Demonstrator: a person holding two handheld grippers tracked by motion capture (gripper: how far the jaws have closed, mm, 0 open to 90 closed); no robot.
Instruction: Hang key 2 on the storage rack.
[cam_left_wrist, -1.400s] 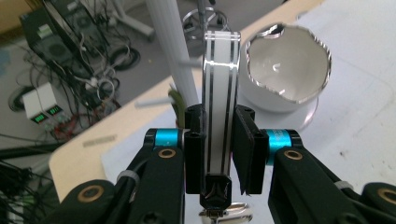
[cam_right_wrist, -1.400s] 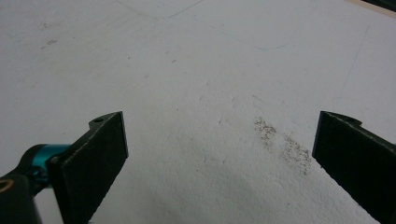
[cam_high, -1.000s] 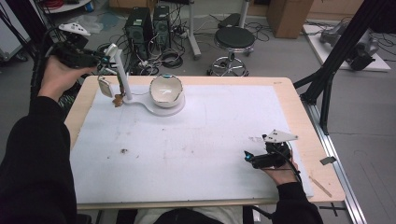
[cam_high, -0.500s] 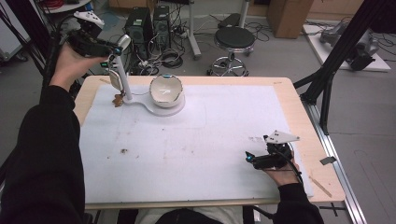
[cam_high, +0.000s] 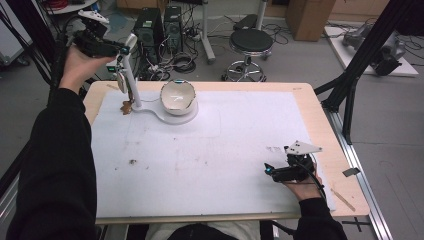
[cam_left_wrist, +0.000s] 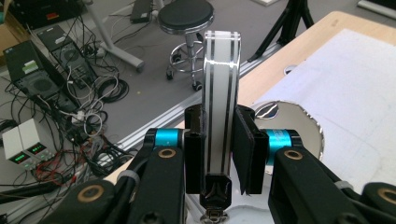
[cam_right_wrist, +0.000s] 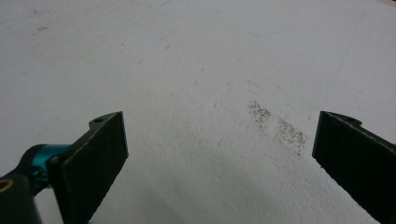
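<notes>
At the table's far left stands a white stand (cam_high: 165, 116) with a shiny metal bowl (cam_high: 177, 95) and a slim upright white arm (cam_high: 131, 70). My left gripper (cam_high: 122, 50) is raised at the arm's top and shut on it. In the left gripper view the white arm (cam_left_wrist: 222, 84), with two dark stripes, is clamped between the pads of the left gripper (cam_left_wrist: 218, 140), and the bowl (cam_left_wrist: 289, 116) shows behind. My right gripper (cam_high: 267, 170) rests on the white sheet (cam_high: 210, 150) at the front right. It stands open (cam_right_wrist: 219, 154) with nothing between its fingers.
A small brown scrap (cam_high: 126, 107) lies by the stand's foot. Dark specks (cam_right_wrist: 278, 126) mark the sheet ahead of the right gripper. Beyond the table's far edge (cam_high: 250, 85) are a stool (cam_high: 251, 40) and computer cases (cam_high: 157, 25). Black tripod legs (cam_high: 350, 85) rise at the right.
My left hand has moved up and to the right onto the top of the white arm, whose top has swung a little away. The right gripper has not moved.
</notes>
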